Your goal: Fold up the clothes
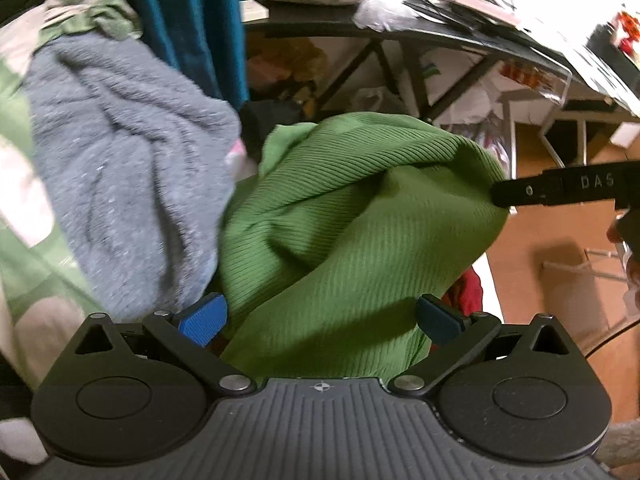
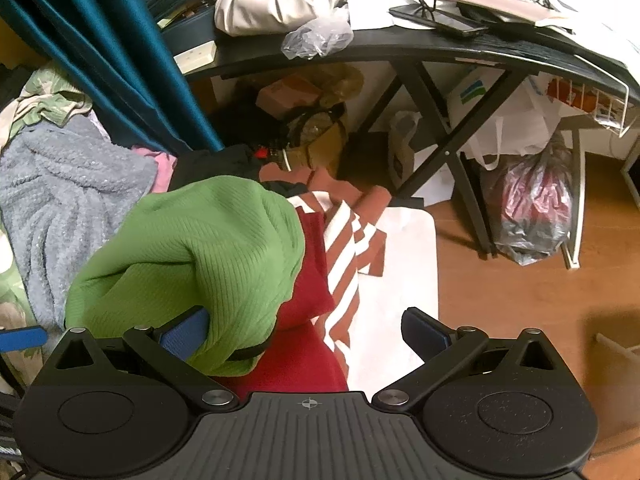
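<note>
We've got the green ribbed top (image 1: 340, 216) bunched up in a big lump right in front of both cameras. Our left gripper (image 1: 320, 318) is spread wide, with the green fabric filling the gap between its blue pads (image 1: 204, 318); we can't tell whether the pads actually touch it.

Our right gripper (image 2: 306, 330) is wide open too. Its left pad sits against the edge of the green top (image 2: 192, 256), the other pad hangs free over the white cloth (image 2: 400, 280). In the left view its black finger pokes into the far corner of the green lump, so the top looks draped on it rather than pinched.

Using the green top as the anchor: a fluffy grey-blue blanket (image 2: 64, 188) lies just to its left, a red garment (image 2: 304, 320) sits under it on the right, and a rust-and-white striped piece (image 2: 344, 248) is beyond that.

Containers: behind the top, under the black desk (image 2: 400, 46), there's a clear plastic bag (image 2: 536, 208) stuffed with pinkish stuff we can't make out.
</note>
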### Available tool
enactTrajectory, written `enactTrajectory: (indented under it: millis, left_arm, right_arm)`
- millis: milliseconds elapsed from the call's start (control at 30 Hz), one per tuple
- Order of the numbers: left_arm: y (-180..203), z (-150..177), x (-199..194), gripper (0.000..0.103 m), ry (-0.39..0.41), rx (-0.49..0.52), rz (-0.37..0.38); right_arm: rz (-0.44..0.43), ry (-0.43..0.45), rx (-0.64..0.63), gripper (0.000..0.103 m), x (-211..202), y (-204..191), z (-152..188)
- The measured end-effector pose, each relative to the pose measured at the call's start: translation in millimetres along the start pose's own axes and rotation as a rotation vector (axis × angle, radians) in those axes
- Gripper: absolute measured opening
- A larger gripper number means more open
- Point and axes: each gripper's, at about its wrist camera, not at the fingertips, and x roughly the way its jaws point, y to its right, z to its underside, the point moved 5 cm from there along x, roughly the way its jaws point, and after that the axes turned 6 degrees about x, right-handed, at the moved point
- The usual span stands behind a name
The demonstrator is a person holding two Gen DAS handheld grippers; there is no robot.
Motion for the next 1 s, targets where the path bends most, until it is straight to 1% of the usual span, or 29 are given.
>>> enactTrajectory:
  millis: [33, 67, 100, 133, 167, 200, 233, 267, 333, 400, 533, 633, 700, 833, 1000]
  left_arm:
    - [4.4, -0.8, 0.7, 0.099, 0.004, 0.033, 0.003]
    - [8.9, -1.5, 1.3, 0.09, 0.008, 0.068, 0.005]
    - [13.4, -1.8, 2.7, 0.083, 0.005, 0.108, -0.001]
    - [15.6, -1.6, 3.4, 0.069, 0.003, 0.129, -0.002]
    - [16.9, -1.2, 3.7, 0.059, 0.002, 0.143, -0.001]
    - [18.2, -0.9, 4.0, 0.052, 0.001, 0.156, 0.0]
    - [16.4, -1.4, 2.7, 0.04, 0.002, 0.142, 0.007]
    - [12.2, -2.7, 0.3, 0.03, 0.004, 0.107, 0.015]
    - [2.1, -4.9, -7.2, 0.021, 0.026, 0.034, 0.037]
    - [-5.7, -5.7, -15.2, 0.018, 0.054, -0.008, 0.048]
    - [-17.8, -6.5, -37.2, 0.016, 0.116, -0.04, 0.017]
    - [-37.1, -8.8, -59.6, 0.015, 0.176, -0.126, -0.003]
    - [-51.2, -11.0, -76.0, 0.014, 0.216, -0.184, -0.026]
    - [-82.1, -11.0, -106.9, 0.014, 0.292, -0.28, -0.09]
    - [-122.0, 0.6, -150.8, 0.013, 0.382, -0.38, -0.215]
  right_arm:
    - [0.007, 0.001, -0.001, 0.102, -0.6, 0.0, 0.3]
    - [0.01, 0.003, 0.0, 0.102, -1.3, -0.3, 0.5]
    - [0.012, 0.005, 0.0, 0.102, -2.1, -0.6, 0.6]
    - [0.014, 0.008, 0.001, 0.102, -2.9, -0.9, 0.7]
    - [0.016, 0.008, 0.005, 0.102, -3.3, -1.1, 0.8]
    - [0.018, 0.009, 0.012, 0.102, -3.6, -0.9, 1.0]
    - [0.019, 0.01, 0.018, 0.102, -3.6, -0.9, 1.3]
    - [0.021, 0.011, 0.024, 0.102, -3.5, -0.9, 1.6]
    - [0.023, 0.012, 0.036, 0.102, -3.3, -0.9, 2.3]
    - [0.028, 0.015, 0.046, 0.102, -3.5, -1.0, 2.9]
    - [0.02, 0.037, 0.064, 0.102, -8.1, -2.0, -1.2]
    - [0.009, 0.056, 0.076, 0.102, -11.8, -3.6, -6.2]
    - [0.009, 0.051, 0.074, 0.102, -10.7, -5.7, -7.1]
    - [-0.004, 0.031, 0.065, 0.102, -6.3, -13.5, -4.7]
    - [-0.022, -0.002, 0.026, 0.102, 2.7, -33.0, 3.1]
